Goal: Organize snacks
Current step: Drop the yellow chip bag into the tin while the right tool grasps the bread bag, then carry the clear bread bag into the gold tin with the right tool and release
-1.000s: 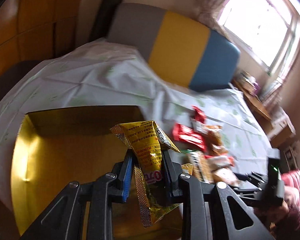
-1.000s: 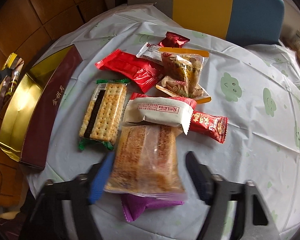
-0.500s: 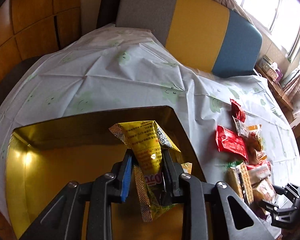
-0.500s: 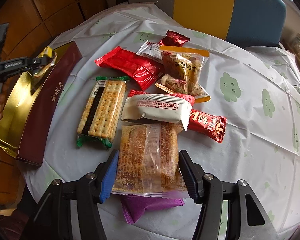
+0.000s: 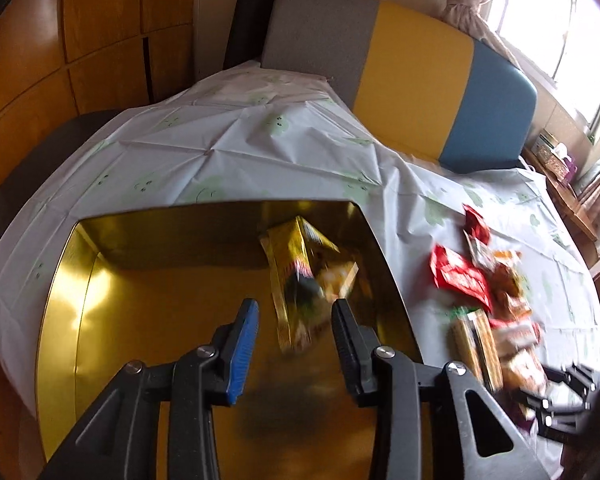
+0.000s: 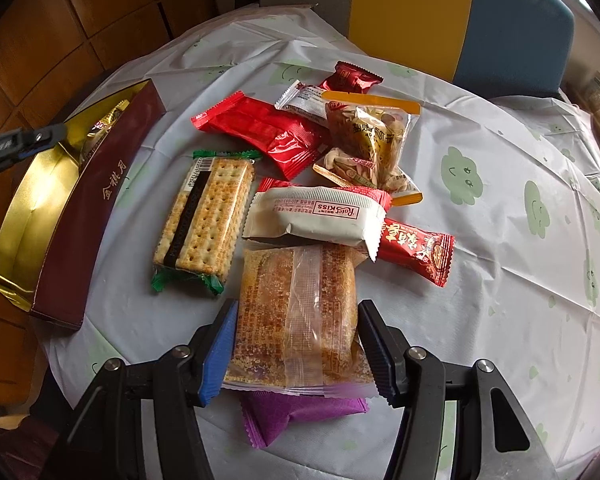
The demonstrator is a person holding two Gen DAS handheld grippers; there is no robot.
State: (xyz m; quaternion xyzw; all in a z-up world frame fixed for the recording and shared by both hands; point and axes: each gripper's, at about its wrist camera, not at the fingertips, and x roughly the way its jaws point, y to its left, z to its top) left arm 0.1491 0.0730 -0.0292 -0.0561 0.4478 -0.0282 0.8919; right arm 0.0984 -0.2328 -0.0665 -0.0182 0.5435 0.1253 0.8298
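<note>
My left gripper (image 5: 294,320) is open over the gold-lined box (image 5: 140,320). A yellow snack packet (image 5: 300,276), blurred, is free of the jaws and lies in the box near its right wall. My right gripper (image 6: 296,340) has its jaws against both sides of a clear-wrapped brown cake packet (image 6: 296,312) that rests on the table over a purple packet (image 6: 296,412). The box (image 6: 72,216) shows at the left of the right wrist view, maroon outside, with the yellow packet (image 6: 104,124) in it.
Loose snacks on the white tablecloth (image 6: 500,220): cracker pack (image 6: 204,216), white Roll Kiss pack (image 6: 320,216), red packets (image 6: 268,132), nut bags (image 6: 372,136). A grey, yellow and blue bench back (image 5: 400,88) stands behind the table. The table edge is near the box's left side.
My left gripper opened and let the yellow packet drop into the box. My right gripper closed in around the brown cake packet.
</note>
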